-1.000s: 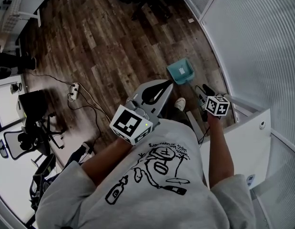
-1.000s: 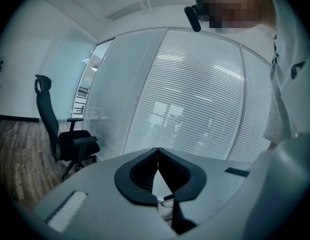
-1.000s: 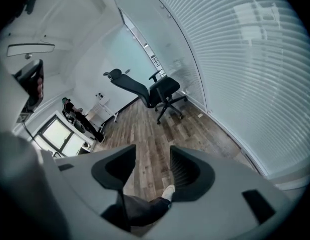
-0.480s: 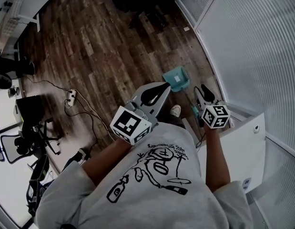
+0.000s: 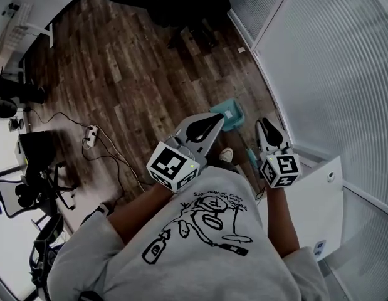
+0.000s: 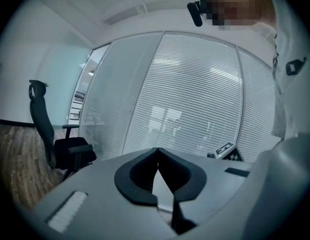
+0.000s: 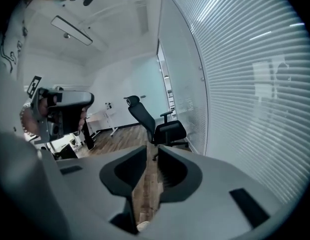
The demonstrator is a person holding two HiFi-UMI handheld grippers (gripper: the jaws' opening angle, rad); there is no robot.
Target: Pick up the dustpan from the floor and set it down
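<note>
The right gripper point(image 5: 266, 128) is lifting clear of the floor point(image 5: 131, 74). Its jaws have just been closing to a narrow slit, with nothing between them. The left gripper point(image 5: 212, 121) is idling in front of the torso, empty, with its jaws pressed together and pointing nearly level. Beyond both grippers, the dustpan point(image 5: 228, 113) is resting on the floor beside the glass wall point(image 5: 331, 61), which suggests it has already been released.

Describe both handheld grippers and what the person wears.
The left gripper and right gripper are pale grey shells with black curved pads. Each carries a white cube with black square markers. The right one's jaws have just been closing, nothing between them. The person wears a grey short-sleeved T-shirt with black drawings.
</note>
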